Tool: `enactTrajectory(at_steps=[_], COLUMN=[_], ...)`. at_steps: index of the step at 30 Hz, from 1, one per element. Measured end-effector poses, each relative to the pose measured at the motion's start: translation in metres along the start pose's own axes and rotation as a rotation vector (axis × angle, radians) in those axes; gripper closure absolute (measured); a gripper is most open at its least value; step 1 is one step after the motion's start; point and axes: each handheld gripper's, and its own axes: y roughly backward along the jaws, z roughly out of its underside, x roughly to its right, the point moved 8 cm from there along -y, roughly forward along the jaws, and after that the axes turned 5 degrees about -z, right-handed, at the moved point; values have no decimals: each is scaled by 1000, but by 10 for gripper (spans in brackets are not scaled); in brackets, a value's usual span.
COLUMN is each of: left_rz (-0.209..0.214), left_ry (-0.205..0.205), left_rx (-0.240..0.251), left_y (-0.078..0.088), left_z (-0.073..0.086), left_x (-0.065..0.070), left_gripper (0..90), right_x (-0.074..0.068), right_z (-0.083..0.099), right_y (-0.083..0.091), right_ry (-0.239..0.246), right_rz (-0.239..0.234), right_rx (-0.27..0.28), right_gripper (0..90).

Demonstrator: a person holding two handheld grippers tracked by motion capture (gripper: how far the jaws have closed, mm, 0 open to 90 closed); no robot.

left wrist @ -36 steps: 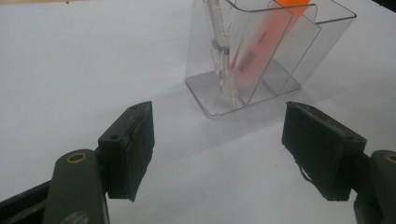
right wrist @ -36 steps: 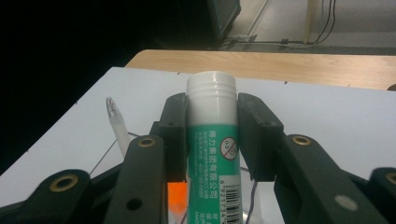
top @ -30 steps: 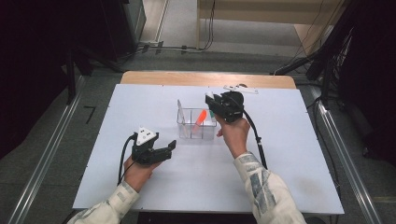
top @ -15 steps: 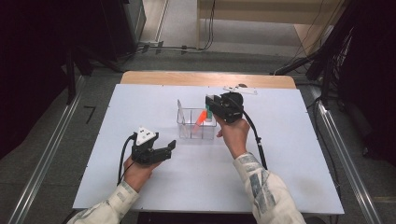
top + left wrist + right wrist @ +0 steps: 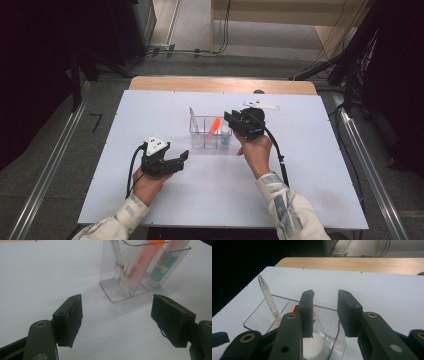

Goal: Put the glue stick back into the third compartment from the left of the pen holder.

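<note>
A clear plastic organizer (image 5: 210, 141) stands mid-table. It holds a white pen (image 5: 192, 122), an orange marker (image 5: 215, 125) and a small white and green bottle (image 5: 226, 136). My right gripper (image 5: 232, 119) hovers over the organizer's right end. In the right gripper view its jaws (image 5: 325, 293) stand apart above the bottle's white cap (image 5: 317, 343); they have just been closing a little, with nothing between them. My left gripper (image 5: 181, 159) rests low on the table, in front and to the left of the organizer. It is open and points at the organizer (image 5: 140, 287).
The white tabletop (image 5: 300, 165) ends at a wooden strip (image 5: 220, 84) along its far edge. A small white flat piece (image 5: 261, 105) lies behind my right gripper. Cables trail from both grippers toward the near edge.
The right gripper has shifted slightly over the organizer's right end. The left hand and gripper have stayed where they were.
</note>
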Motion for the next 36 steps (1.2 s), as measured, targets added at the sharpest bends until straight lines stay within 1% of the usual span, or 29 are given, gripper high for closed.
enactTrajectory(at_steps=[2, 7, 11, 19, 21, 24, 30, 34, 36], left_rz=[-1, -2, -7, -22, -29, -41, -63, -73, -77], left_ry=[0, -1, -3, -7, -2, 11, 37, 54, 61], left_rx=[0, 0, 0, 0, -1, -1, 9, 15, 14], left_y=[0, 0, 0, -1, -1, -1, 0, 1, 1], left_z=[0, 0, 0, 1, 1, 1, -1, -2, -2], left_x=[0, -1, -2, -4, -6, -8, -14, -17, -19], left_gripper=[256, 256, 256, 252, 236, 214, 176, 158, 153], right_x=[0, 4, 13, 34, 38, 45, 54, 59, 61], right_z=[1, 3, 8, 19, 22, 26, 34, 38, 41], right_y=[1, 2, 3, 12, 14, 17, 25, 30, 32], right_ry=[-7, -1, -5, -20, -27, -25, -23, -12, -1], right_rz=[-3, -3, 13, 37, 42, 53, 70, 81, 92], right_rx=[-2, -3, -8, -20, -25, -33, -46, -54, -68], right_gripper=[632, 599, 551, 463, 441, 402, 358, 330, 303])
